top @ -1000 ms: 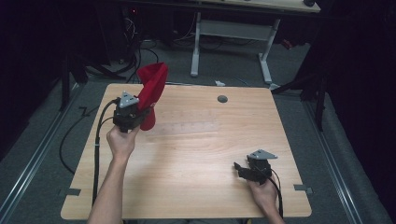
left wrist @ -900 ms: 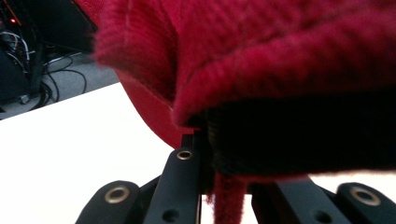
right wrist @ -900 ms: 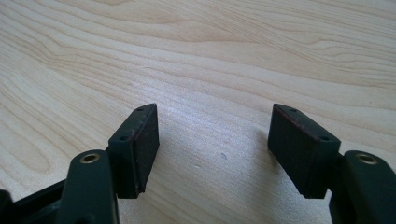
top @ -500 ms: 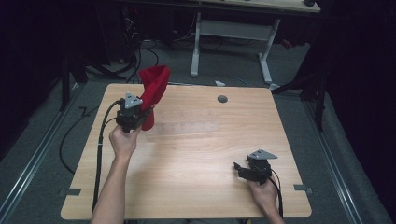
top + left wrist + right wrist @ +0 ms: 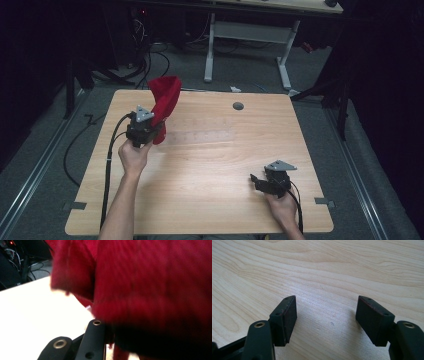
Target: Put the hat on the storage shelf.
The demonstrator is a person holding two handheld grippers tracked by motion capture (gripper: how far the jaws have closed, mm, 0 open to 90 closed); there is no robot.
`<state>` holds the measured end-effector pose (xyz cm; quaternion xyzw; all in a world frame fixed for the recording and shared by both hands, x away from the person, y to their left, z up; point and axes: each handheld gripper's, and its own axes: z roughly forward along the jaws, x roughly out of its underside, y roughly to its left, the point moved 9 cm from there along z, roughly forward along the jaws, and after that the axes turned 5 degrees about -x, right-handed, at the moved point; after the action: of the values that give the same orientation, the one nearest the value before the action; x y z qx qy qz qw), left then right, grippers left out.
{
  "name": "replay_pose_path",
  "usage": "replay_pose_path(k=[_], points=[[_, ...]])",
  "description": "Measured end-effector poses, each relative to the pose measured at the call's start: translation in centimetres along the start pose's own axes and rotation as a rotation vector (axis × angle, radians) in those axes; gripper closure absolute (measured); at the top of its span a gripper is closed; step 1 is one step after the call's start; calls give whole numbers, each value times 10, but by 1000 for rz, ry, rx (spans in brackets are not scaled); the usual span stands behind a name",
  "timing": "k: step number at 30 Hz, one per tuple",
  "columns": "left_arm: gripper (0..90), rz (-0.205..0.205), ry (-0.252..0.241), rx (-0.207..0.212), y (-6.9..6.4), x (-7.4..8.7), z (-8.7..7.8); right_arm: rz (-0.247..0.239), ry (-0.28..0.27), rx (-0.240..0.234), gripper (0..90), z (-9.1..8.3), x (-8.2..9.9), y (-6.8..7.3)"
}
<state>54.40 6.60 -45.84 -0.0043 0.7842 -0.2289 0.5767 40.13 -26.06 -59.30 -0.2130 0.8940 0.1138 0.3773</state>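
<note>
Rising slantwise from the left gripper (image 5: 150, 131), the red cloth (image 5: 164, 102) runs its long axis up and away toward the table's (image 5: 210, 165) far left edge — jaws clamped on its lower end. The right gripper (image 5: 325, 321) rests near the front right corner, jaws apart on nothing. Bare wood lies between them.

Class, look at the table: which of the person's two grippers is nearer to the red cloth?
Left. The left gripper holds the red cloth between its shut jaws at the table's far left. The right gripper rests open on the near right, well apart from it.
</note>
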Motion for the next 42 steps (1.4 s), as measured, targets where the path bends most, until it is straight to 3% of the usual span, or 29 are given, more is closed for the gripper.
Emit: replay_pose_path(k=[2,5,10,13,15,17,28,36,42], points=[[803,-1,20,-8,4,8,0,-1,0,0,335,0,0,0],[794,-36,20,1,7,11,-4,-1,0,0,335,0,0,0],[718,-31,38,-8,9,16,-6,-5,-1,0,335,0,0,0],[630,-92,37,12,7,13,-9,-1,0,0,335,0,0,0],[578,-110,29,16,7,12,-10,-1,0,0,335,0,0,0],[507,-104,34,17,6,14,-11,-1,-1,1,335,0,0,0],[350,-107,22,6,8,14,-20,-1,0,1,335,0,0,0],[312,-87,-20,-1,7,13,-28,-4,-1,1,335,0,0,0],[292,-78,-21,-10,7,13,-33,-1,-1,1,335,0,0,0]])
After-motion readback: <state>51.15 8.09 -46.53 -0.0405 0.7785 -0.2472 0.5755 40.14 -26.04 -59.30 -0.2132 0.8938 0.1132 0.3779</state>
